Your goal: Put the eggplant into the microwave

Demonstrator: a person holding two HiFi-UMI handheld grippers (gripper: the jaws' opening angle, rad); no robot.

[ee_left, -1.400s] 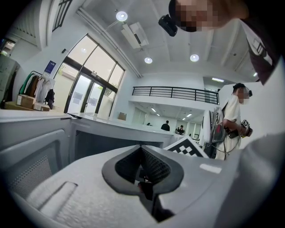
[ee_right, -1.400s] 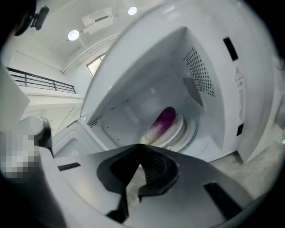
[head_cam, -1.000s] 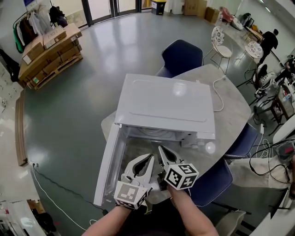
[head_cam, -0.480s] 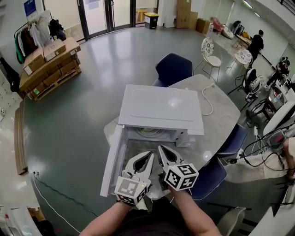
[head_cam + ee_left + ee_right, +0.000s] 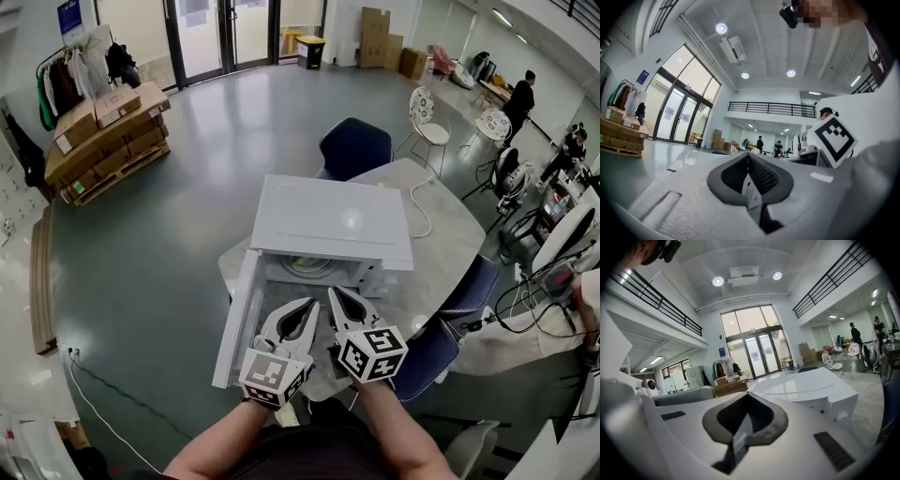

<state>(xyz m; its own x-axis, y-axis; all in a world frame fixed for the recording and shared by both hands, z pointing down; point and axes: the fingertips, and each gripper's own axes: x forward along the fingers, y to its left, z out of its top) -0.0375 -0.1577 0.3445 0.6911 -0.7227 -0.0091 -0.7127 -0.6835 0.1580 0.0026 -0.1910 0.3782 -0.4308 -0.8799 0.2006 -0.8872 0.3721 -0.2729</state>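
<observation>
The left hand-held gripper (image 5: 312, 303) and right hand-held gripper (image 5: 331, 292), jaws together and empty, hover at 6 o'clock of the boxy white microwave (image 5: 333, 220), whose door (image 5: 234, 323) stands open at 7 o'clock. No eggplant shows; probably it lies inside already.

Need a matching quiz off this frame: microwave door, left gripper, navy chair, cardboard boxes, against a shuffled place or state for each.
Things:
1. microwave door
2. left gripper
3. navy chair
4. cardboard boxes

Places or states:
A. stacked at the far left of the head view
B. jaws shut, nothing between them
C. swung open
D. on the far side of the microwave

Pairs: 1-C, 2-B, 3-D, 4-A
</observation>
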